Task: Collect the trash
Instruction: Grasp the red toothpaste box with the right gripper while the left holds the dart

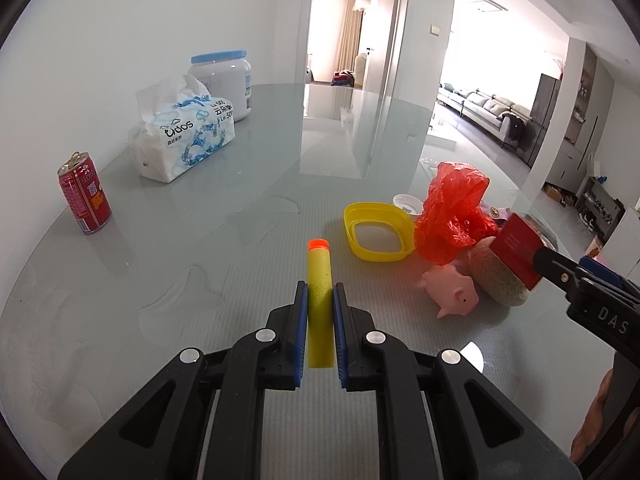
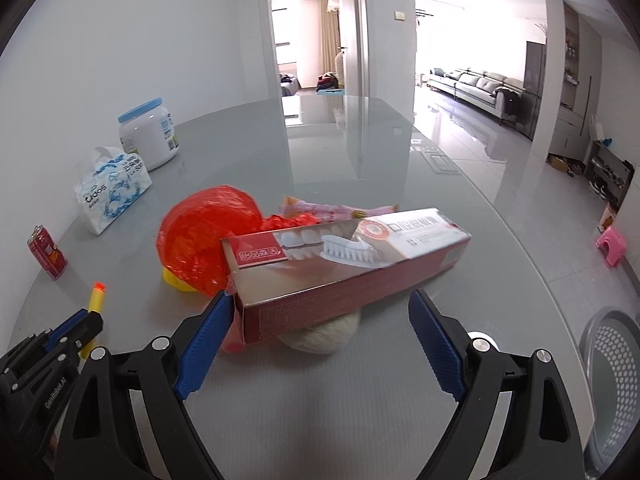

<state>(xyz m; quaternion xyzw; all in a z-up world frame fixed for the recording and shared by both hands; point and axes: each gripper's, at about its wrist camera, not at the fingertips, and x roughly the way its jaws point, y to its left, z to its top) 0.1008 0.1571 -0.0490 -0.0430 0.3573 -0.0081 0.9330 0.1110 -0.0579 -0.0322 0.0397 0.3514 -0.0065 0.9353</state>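
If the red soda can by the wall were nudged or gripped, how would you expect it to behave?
The red soda can stands upright with its tab lifted, so it is probably empty and light. A push on the glossy table would likely slide or tip it, and once down it would roll. Its thin wall may dent under a firm squeeze.

Glossy glass table (image 1: pixel 248 184) mirrors the doorway; at ten o'clock, a shiny metal can (image 1: pixel 85 196); at two, crinkled red plastic bag (image 1: pixel 452 216); glossy cardboard toothpaste box (image 2: pixel 344 264).
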